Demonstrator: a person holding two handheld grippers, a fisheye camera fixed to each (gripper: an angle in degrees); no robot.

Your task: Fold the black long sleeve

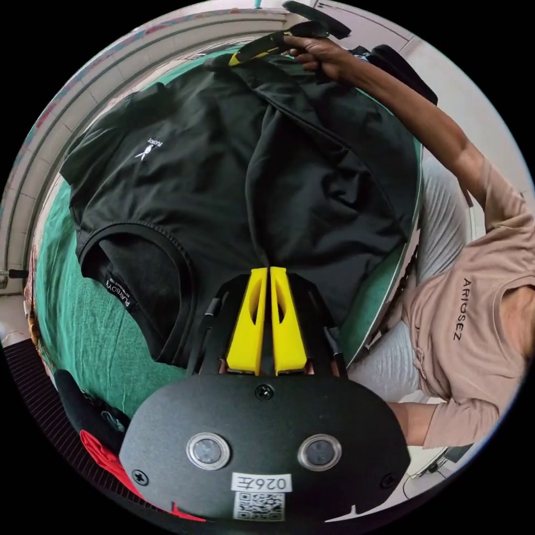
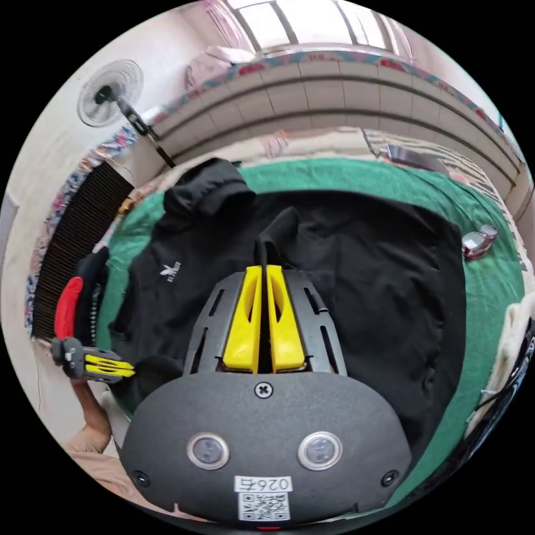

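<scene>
- My left gripper point(image 1: 270, 268) has its yellow jaws pressed together on a pinched ridge of the black long sleeve point(image 1: 223, 184), near the collar end of the garment.
- My right gripper point(image 2: 262, 267) is likewise closed, its jaws clamped on a small raised peak of the same black fabric.
- The black long sleeve lies spread on a green cloth point(image 1: 83, 329) that covers the surface; its white chest logo point(image 1: 147, 149) faces up and the round neckline point(image 1: 139, 267) lies just beside my left gripper.
- In the left gripper view, my right hand point(image 1: 317, 53) reaches across to the far edge of the garment, holding the other gripper there.
- In the right gripper view, my left gripper shows at the near left edge of the shirt, its yellow tips against the fabric.
- A fan point(image 2: 108, 92) stands by the wall, and a small red object point(image 2: 478, 241) lies on the green cloth, apart from the shirt.
</scene>
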